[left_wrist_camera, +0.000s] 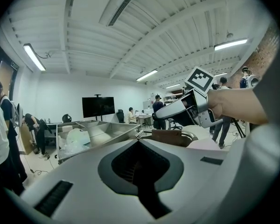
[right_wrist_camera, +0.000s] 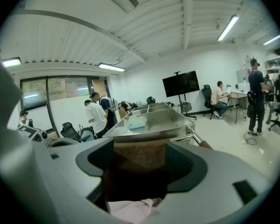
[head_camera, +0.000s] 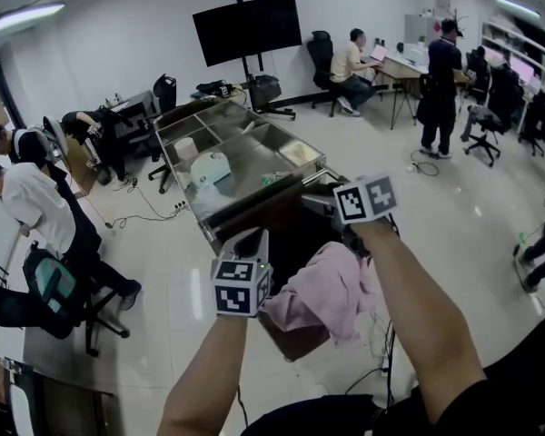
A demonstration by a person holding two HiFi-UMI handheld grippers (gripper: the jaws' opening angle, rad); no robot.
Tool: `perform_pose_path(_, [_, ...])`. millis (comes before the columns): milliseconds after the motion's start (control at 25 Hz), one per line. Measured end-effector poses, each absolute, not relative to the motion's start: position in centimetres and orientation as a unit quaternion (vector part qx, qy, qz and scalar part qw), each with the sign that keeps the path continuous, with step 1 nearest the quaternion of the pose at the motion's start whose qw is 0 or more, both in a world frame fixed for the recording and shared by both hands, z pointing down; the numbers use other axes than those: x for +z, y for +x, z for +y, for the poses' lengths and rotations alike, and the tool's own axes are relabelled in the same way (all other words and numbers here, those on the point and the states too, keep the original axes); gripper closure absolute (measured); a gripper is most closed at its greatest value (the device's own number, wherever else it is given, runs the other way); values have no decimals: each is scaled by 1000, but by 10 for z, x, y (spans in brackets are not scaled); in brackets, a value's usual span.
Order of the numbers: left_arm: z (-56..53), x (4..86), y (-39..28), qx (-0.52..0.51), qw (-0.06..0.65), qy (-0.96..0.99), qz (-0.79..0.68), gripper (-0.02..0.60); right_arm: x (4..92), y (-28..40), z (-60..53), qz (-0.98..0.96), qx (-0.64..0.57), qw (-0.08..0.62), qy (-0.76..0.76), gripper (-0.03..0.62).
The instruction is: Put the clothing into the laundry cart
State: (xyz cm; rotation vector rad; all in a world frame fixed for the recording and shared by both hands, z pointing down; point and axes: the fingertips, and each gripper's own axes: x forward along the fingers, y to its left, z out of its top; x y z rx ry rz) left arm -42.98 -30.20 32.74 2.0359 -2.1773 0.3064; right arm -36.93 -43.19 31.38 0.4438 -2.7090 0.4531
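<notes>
A: While the right tongs (head_camera: 316, 203) are standing apart above the laundry cart (head_camera: 295, 339), what is the entry for this step reading?

B: Item: release and clear. The right tongs are gaping with nothing clamped. The pink garment (head_camera: 325, 289) is lying just below them, and their own view is showing no pad pressing on it. The left tongs (head_camera: 252, 241) are sitting together, empty, by the cart's near left edge.

A: And doing it well?

B: I am judging the drop only half made. The cloth is draping over the cart's near right rim, part seeming to lie inside and part hanging down the outer wall. The right tongs are needing to lift clear without snagging a fold. Then one pair is needing to take the hanging part and tip it over the rim into the dark interior. Any outward pull is risking the whole piece sliding to the floor.

A: Description of the article?

B: One garment, pale pink, thin-looking, crumpling in loose folds; its kind is not showing. It is looking light and limp, so it is likely following whichever part is hanging lower.

A: Location?

B: Near right corner of the brown cart, which is standing against the near end of the steel trolley (head_camera: 254, 157).
</notes>
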Motion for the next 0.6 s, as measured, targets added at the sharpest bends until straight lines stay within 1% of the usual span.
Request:
perform_pose_path(80, [-296, 325, -426, 100, 69, 681, -722, 581, 309, -364, -424, -959, 157, 173, 161, 224])
perform_pose_path(120, [-293, 324, -425, 99, 67, 683, -720, 581, 308, -361, -420, -960, 155, 171, 162, 236])
perform_pose_path(200, [-287, 322, -421, 98, 64, 687, -717, 581, 304, -354, -412, -960, 150, 165, 170, 271])
perform_pose_path(240, [-283, 321, -420, 97, 63, 689, -715, 581, 302, -349, -409, -959, 147, 161, 179, 304])
perform_pose_path(280, [-278, 319, -418, 97, 62, 692, -713, 581, 299, -343, -405, -959, 143, 156, 191, 366])
perform_pose_path(320, [-274, 318, -416, 97, 61, 694, -711, 581, 296, -337, -402, -958, 139, 149, 204, 467])
perform_pose_path(360, [-268, 318, -414, 97, 60, 697, -708, 581, 293, -332, -397, -957, 136, 141, 215, 521])
perform_pose_path(400, [-263, 318, -412, 95, 60, 700, -705, 581, 291, -326, -392, -956, 134, 133, 224, 592])
perform_pose_path(600, [-232, 320, -399, 92, 64, 714, -691, 581, 294, -306, -355, -952, 134, 123, 246, 592])
